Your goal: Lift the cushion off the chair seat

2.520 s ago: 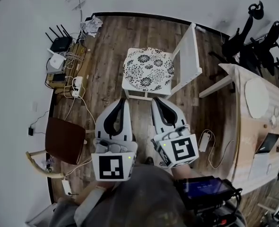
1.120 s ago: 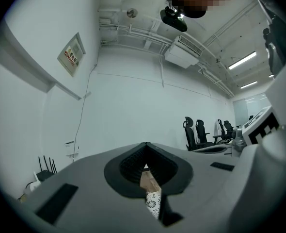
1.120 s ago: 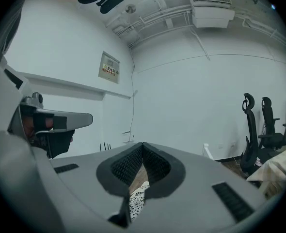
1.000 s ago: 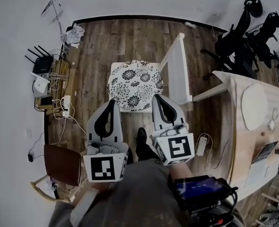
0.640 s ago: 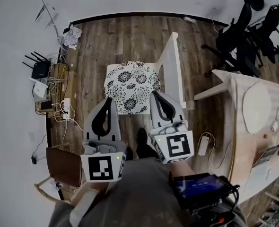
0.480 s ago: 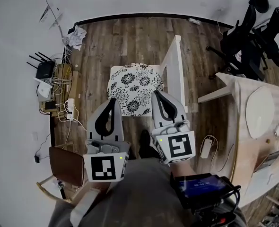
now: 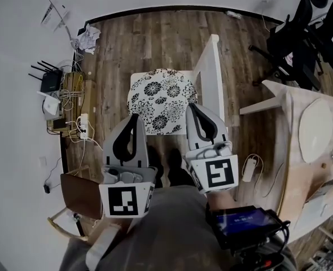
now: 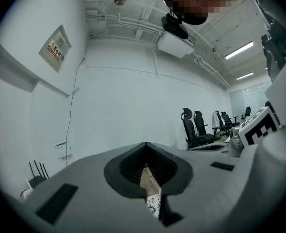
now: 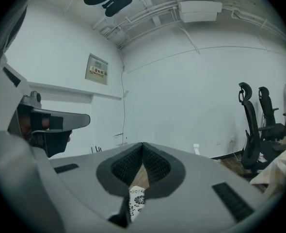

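A round cushion (image 7: 161, 99) with a black-and-white flower print lies on the seat of a white chair (image 7: 214, 72) whose back stands at the right. In the head view both grippers are held side by side at the seat's near edge. The left gripper (image 7: 134, 117) is shut and empty, its tip by the seat's front left corner. My right gripper (image 7: 192, 107) is also shut and empty, its tip at the cushion's near right rim. Through the slit under each shut pair of jaws a sliver of the cushion (image 8: 153, 206) (image 9: 136, 201) shows.
Routers and power strips (image 7: 56, 92) with cables lie on the floor along the left wall. A brown chair (image 7: 78, 195) stands at lower left. A wooden table (image 7: 305, 134) is on the right, black office chairs (image 7: 305, 33) behind it. A white charger (image 7: 249, 169) lies on the floor.
The chair has come nearer over the frames. Both grippers went forward together, from well short of the seat to its near edge. Their jaws stayed shut.
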A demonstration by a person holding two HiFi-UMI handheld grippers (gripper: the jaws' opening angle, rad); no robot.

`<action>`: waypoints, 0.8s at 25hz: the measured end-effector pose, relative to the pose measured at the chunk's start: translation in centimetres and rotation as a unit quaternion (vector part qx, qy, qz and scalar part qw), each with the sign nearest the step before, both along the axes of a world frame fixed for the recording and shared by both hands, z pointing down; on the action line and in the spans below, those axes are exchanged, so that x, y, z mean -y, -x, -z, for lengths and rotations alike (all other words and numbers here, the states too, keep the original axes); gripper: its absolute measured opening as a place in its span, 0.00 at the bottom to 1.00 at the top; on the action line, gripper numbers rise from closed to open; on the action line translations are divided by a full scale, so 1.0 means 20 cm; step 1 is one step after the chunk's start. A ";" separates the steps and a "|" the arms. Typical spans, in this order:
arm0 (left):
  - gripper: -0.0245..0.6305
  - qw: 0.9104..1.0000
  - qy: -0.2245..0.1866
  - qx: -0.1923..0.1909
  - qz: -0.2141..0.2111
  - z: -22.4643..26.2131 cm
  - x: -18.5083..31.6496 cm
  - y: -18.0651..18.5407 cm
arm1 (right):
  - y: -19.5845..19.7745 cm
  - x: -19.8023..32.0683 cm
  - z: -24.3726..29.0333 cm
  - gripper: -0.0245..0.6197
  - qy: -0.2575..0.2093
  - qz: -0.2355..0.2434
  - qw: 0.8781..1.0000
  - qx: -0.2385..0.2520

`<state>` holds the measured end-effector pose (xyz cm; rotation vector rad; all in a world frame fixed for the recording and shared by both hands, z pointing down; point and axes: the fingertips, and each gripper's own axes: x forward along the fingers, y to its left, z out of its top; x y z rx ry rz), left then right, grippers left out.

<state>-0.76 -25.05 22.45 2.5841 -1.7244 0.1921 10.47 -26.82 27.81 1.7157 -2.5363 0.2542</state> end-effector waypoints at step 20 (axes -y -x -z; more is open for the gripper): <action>0.05 0.999 0.046 -0.026 -0.003 -0.32 0.04 0.10 | 0.10 -0.02 -0.27 0.05 0.042 0.006 0.998 -0.046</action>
